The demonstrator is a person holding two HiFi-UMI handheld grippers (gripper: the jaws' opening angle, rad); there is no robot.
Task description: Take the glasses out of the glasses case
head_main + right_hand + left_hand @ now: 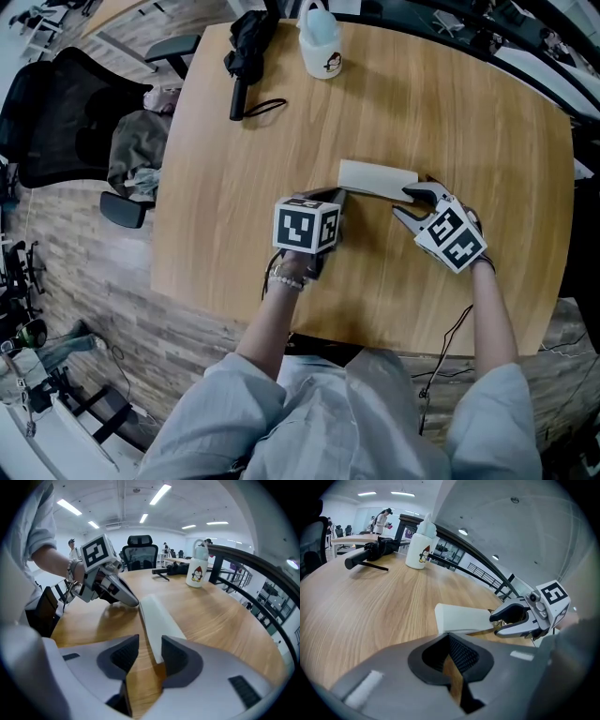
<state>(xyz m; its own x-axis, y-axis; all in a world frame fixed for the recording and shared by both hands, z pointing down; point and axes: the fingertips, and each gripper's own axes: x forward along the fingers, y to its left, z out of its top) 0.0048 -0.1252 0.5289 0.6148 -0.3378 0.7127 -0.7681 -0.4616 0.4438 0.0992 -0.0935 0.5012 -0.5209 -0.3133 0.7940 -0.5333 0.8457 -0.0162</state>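
Observation:
The white glasses case (pixel 375 178) lies closed on the round wooden table (pixel 234 159). My left gripper (pixel 335 197) points at the case's left end, and its jaws look shut with nothing between them; in the left gripper view the case (pixel 464 618) lies just beyond the left gripper (pixel 452 660). My right gripper (pixel 412 204) stands open at the case's right end. In the right gripper view the near end of the case (pixel 157 618) reaches between the jaws of the right gripper (pixel 145 651), close to the right pad, with bare wood showing on the other side. No glasses are visible.
A white bottle with a penguin picture (pixel 321 42) and a black folded umbrella (pixel 248 52) stand at the table's far side. A black office chair (pixel 66 112) with clothes on it is off the left edge. The table's near edge runs just below my hands.

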